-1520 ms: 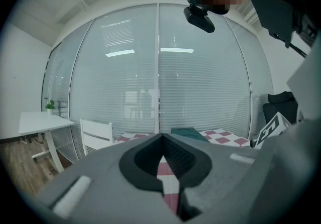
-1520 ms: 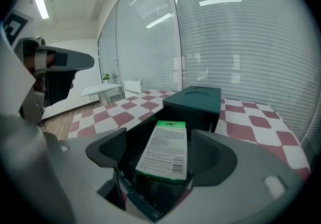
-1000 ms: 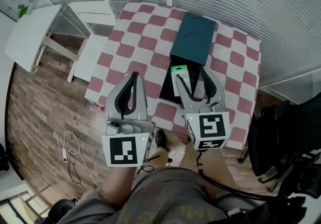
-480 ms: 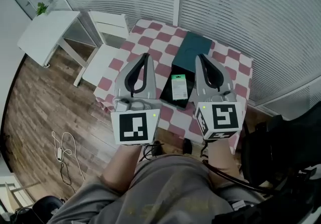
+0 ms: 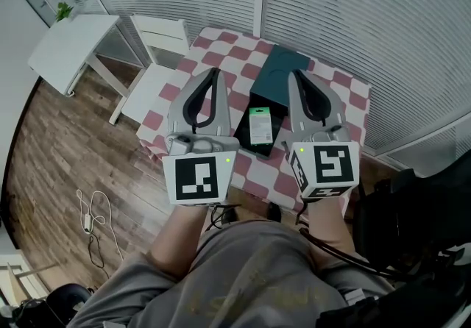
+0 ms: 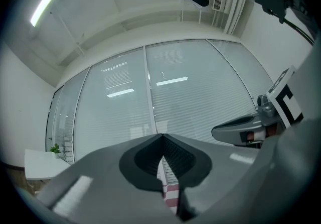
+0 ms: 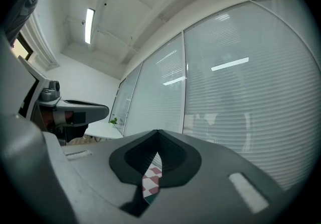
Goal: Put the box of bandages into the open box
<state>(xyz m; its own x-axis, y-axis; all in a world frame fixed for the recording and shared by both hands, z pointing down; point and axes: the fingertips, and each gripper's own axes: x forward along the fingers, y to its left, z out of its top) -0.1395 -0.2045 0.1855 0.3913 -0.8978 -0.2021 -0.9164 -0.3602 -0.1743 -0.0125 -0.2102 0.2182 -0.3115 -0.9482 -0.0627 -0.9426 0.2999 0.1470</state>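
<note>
The open box (image 5: 242,132), bandage box (image 5: 258,125) inside, is partly hidden by the right gripper (image 5: 295,76). It and the left gripper (image 5: 214,73) (both empty) have jaws pressed together.

red & white check tablecloth (image 5: 221,62), dark teal open box (image 5: 281,75), box of bandages (image 5: 258,126) green (w/ white).

The head view looks steeply down from high above the small table with a red-and-white chequered cloth (image 5: 234,62), over the left gripper (image 5: 214,73) and right gripper (image 5: 294,75). Each gripper view sits close behind its own jaws, facing across that table to the white slatted blinds (image 6: 200,107) beyond it; all three views share both.
</note>
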